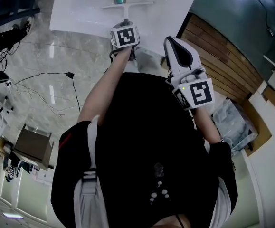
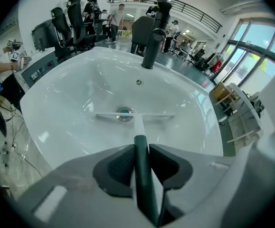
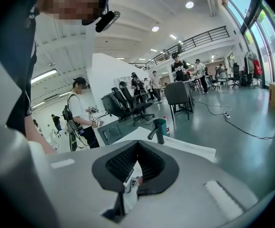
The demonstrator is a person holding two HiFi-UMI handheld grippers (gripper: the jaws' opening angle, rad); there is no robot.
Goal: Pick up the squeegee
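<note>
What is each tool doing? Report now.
Left tool: closed on the squeegee handle.
Right tool: closed, holding nothing.

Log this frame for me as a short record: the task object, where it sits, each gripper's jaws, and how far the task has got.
object: squeegee, dark green handle, white blade
location: in the white sink, blade across the drain, below the black faucet
left gripper: jaws closed on the squeegee's handle
right gripper: jaws together, nothing between them, held beside the sink
status: handle gripped; blade appears to rest in the basin, not yet lifted
</note>
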